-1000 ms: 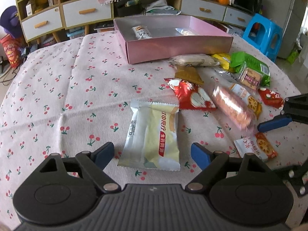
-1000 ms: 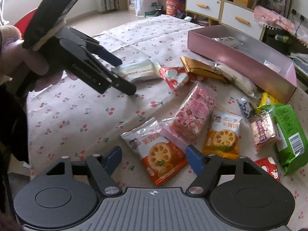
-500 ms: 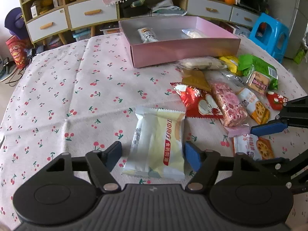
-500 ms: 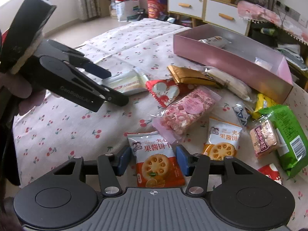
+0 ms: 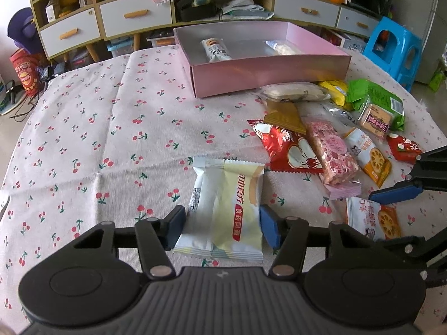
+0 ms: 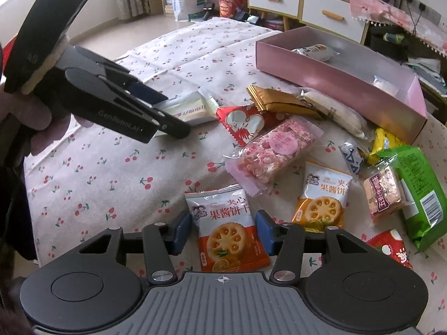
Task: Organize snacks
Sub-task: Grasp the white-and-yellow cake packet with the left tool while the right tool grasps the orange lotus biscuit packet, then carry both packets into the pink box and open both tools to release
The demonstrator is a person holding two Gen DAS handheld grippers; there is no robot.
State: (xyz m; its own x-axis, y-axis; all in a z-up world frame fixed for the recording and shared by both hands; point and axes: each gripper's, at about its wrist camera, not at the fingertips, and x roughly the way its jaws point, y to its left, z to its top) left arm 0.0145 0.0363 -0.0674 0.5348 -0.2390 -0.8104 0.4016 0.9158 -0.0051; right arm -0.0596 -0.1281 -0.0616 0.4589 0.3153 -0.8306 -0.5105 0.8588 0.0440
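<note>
While only two packets lie in the pink box (image 5: 268, 75) at the far edge, both grippers' fingers have just been closing: left gripper (image 5: 222, 227) pinches a cream packet (image 5: 229, 203), right gripper (image 6: 223, 230) a biscuit packet (image 6: 226, 229); about ten more wait on the surface (image 5: 111, 139).

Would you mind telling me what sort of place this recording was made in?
Most likely a lived-in room of a home: a table under a cherry-print tablecloth, a cluttered sideboard with drawers and shelves, and a blue plastic stool on the floor.

Cherry-print tablecloth (image 5: 125, 128), pink box (image 5: 268, 75), blue stool (image 5: 394, 47).
</note>
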